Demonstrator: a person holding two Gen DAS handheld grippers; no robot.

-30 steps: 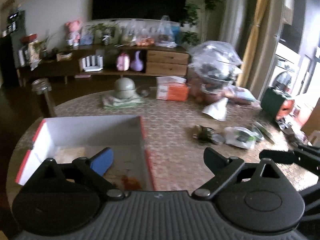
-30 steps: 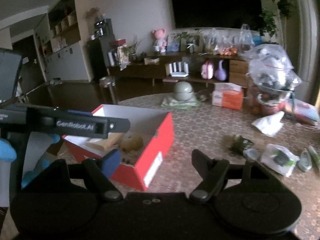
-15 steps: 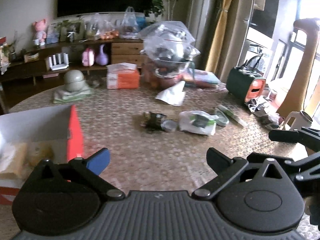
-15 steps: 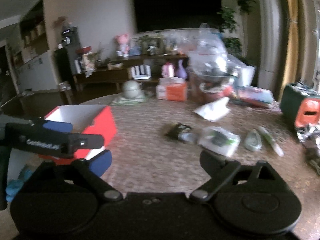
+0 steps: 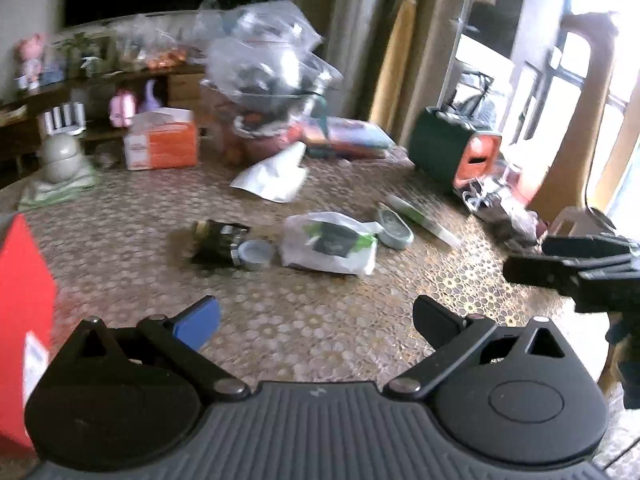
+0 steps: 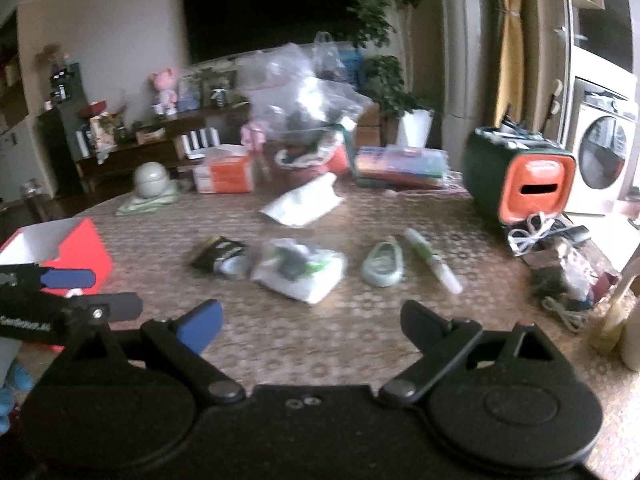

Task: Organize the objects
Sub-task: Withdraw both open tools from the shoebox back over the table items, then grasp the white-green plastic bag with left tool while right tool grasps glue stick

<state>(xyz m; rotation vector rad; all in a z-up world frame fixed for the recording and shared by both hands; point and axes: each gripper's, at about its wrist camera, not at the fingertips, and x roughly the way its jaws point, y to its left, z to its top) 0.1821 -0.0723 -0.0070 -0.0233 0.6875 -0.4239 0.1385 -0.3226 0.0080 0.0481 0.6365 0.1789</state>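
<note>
The red box (image 6: 76, 252) sits at the left edge of the worktop (image 6: 304, 332), its top open, so it looks like the place where loose things go. Near the middle lie a dark packet (image 6: 218, 254), a white bag (image 6: 300, 272), a small green dish (image 6: 382, 266) and a pen (image 6: 430, 266), all waiting. The left gripper (image 5: 316, 316) and the right gripper (image 6: 310, 316) both hang over bare worktop with fingers spread wide and holding nothing; the right one's have just been opening, likely ready to grab.

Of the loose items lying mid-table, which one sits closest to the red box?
The dark crumpled packet, leftmost in the row. The white plastic bag, oval green dish and green-and-white tube lie farther from the red box.
</note>
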